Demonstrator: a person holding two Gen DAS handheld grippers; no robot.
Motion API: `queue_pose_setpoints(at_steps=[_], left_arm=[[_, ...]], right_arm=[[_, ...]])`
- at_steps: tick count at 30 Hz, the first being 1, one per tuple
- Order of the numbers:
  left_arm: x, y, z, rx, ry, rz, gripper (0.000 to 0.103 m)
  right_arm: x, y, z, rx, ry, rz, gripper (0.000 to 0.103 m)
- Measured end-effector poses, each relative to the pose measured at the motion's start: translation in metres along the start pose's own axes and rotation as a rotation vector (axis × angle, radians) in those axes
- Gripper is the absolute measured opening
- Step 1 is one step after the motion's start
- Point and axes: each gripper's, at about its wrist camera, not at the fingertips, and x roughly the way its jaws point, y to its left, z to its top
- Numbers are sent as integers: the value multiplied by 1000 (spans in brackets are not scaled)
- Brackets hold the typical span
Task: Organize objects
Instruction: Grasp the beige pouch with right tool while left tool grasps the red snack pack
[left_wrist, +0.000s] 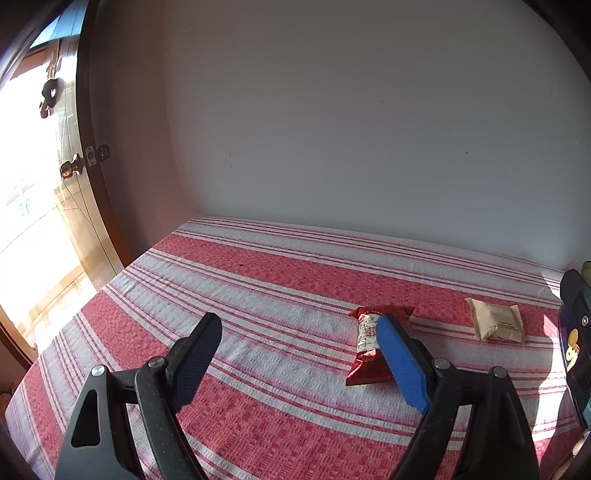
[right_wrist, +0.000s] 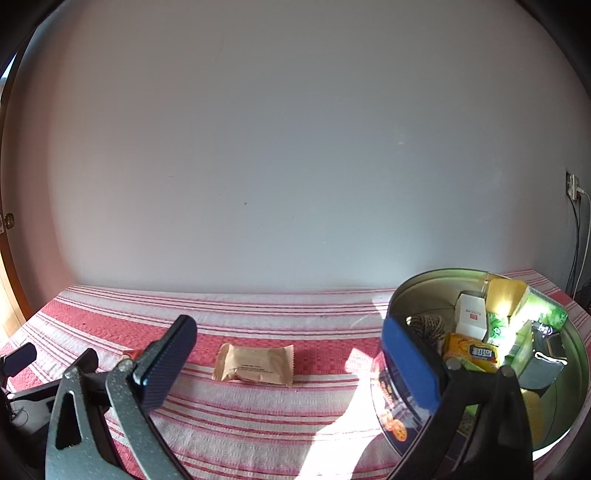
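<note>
While both tools hang over the red-and-white striped woven cloth (left_wrist: 258, 288), the left gripper (left_wrist: 299, 350) stands released, nothing between its pads, and the right gripper (right_wrist: 288, 354) gapes wide too. A red foil snack packet (left_wrist: 369, 343) lies flat beside the left tool's blue pad. A tan paper-wrapped pastry (right_wrist: 255, 365) rests near it. A round metal tin (right_wrist: 421, 291) holds assorted packets.

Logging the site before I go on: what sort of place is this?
Probably a room in a home: a striped woven cloth over a flat surface against a plain wall, a wooden door with knob, and a snack-filled round tin.
</note>
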Motion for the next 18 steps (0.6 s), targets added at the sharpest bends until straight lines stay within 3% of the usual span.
queue_pose_setpoints(at_steps=[10, 18], left_arm=[[18, 17, 4, -39, 53, 20, 87], [28, 22, 3, -54, 103, 14, 87]], right_arm=[[56, 26, 5, -35, 171, 26, 101], [112, 29, -2, -26, 410, 26, 96]])
